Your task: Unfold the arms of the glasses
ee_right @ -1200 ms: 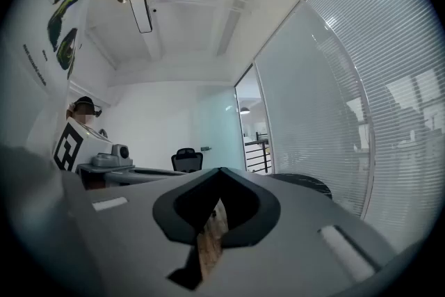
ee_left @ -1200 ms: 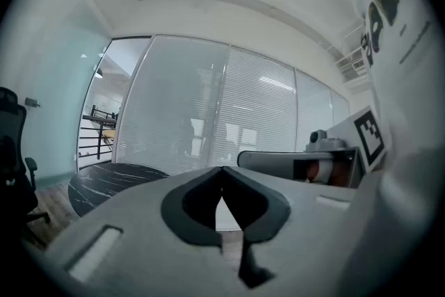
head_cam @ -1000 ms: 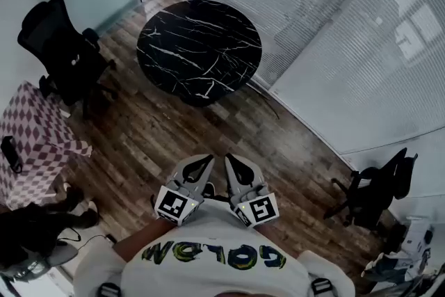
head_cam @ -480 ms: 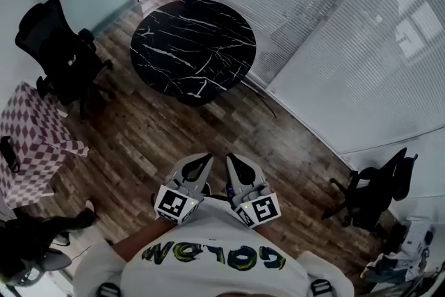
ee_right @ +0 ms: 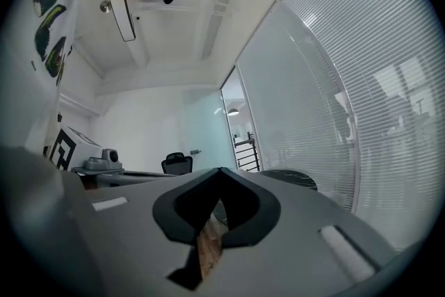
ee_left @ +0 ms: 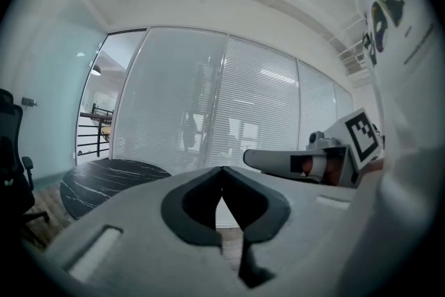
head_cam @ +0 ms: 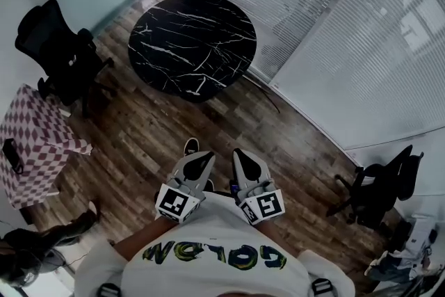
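Note:
No glasses can be made out in any view. A small dark object (head_cam: 12,155) lies on the checkered table (head_cam: 38,139) at the far left; it is too small to tell what it is. My left gripper (head_cam: 207,156) and right gripper (head_cam: 237,152) are held side by side in front of the person's chest, over the wooden floor. Both are shut with nothing between the jaws. In the left gripper view the jaws (ee_left: 222,170) meet at the tip, and the right gripper's body (ee_left: 306,162) shows beside them. The right gripper (ee_right: 221,172) is likewise shut and holds nothing.
A round black marble table (head_cam: 192,45) stands ahead on the wooden floor. A black office chair (head_cam: 59,49) is at the left, another (head_cam: 375,191) at the right. Glass walls with blinds (head_cam: 334,45) run along the right. The person's shoe (head_cam: 190,147) shows just ahead of the left gripper.
The person has stepped forward: a shoe now shows ahead of the left gripper, and the floor has slid in the head view. Both grippers stay shut and side by side.

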Motion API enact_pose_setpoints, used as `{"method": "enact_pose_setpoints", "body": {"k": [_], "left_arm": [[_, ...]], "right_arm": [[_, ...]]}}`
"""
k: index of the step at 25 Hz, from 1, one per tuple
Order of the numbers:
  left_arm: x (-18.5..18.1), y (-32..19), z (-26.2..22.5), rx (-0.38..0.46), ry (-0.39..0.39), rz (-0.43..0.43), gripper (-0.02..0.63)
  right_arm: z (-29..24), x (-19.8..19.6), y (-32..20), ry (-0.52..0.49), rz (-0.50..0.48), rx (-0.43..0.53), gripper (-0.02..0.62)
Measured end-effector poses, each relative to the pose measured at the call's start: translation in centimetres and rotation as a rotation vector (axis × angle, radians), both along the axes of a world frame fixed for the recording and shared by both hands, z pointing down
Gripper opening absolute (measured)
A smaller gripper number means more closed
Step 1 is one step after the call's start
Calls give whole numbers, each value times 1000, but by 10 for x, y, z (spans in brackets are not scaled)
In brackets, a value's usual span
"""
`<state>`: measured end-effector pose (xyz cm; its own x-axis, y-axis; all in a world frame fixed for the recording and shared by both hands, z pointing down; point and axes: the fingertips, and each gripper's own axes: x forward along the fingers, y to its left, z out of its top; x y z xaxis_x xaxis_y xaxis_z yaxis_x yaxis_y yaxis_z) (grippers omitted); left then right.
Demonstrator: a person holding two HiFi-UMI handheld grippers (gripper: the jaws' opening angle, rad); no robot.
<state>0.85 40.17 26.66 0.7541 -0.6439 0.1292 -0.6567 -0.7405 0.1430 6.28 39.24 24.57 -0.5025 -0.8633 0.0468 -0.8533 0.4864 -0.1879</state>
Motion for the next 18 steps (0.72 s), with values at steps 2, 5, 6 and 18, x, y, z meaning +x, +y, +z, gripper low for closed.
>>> {"method": "enact_pose_setpoints", "body": {"k": [2,5,6,18], "left_arm": [[-1,-9,1,-2,-3,1,2],[-5,-26,5,3,-2,-2,2],[-7,-34,7,4,1,-5,2],[-36,-179,-6,24,34,-6,2]], "right_arm": [[2,1,-11,-2,7,-1,2],[4,-3,-28,4,1,0,2],[6,-6,-35,8,-4,1,2],[-10,-42,-170,63,-27,32,2]]}}
